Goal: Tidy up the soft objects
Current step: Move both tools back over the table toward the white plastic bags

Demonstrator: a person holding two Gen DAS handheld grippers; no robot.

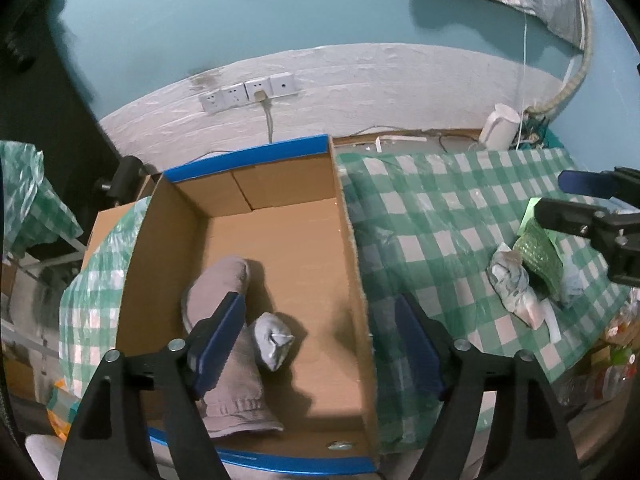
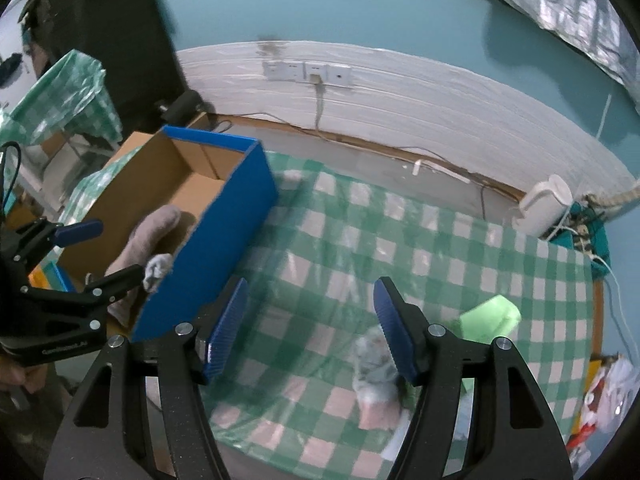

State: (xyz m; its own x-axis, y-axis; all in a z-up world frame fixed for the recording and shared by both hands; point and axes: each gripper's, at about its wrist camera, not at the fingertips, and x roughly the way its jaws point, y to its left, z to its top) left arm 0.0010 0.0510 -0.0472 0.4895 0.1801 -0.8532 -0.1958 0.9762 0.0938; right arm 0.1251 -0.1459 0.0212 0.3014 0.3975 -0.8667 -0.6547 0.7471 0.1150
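My left tongs [image 1: 320, 332] hang released over the cardboard box [image 1: 352, 240], nothing between the blue pads. Only this left view looks down to the box floor: a long brownish-grey cloth roll [image 1: 224, 300] lies there along the box's left wall, its long axis running away from me, rounded end far, hemmed end near, partly under my left pad. Just to its right, between my pads, sits a small pale grey bundle [image 1: 274, 340], its knotted tip pointing toward the near right.

My right tongs [image 2: 310, 328] are released too, above the green checked surface [image 2: 360, 240]. The right view shows what the left cannot: the box's blue outer wall [image 2: 216, 240] to the left of these tongs, and the left tongs [image 2: 102, 252] seen from the side over the box, with the roll [image 2: 148, 236] and the bundle [image 2: 158, 270] peeking above the rim.

Still out on the surface is a crumpled grey-white cloth [image 2: 376, 368], close under my right pad and blurred here; in the left view the crumpled cloth [image 1: 514, 284] lies lengthwise from far-left to near-right, touching a green woven piece [image 1: 538, 256], with the right tongs [image 1: 576, 196] above them. A pale green block [image 2: 490, 318] sits just beyond my right pad.
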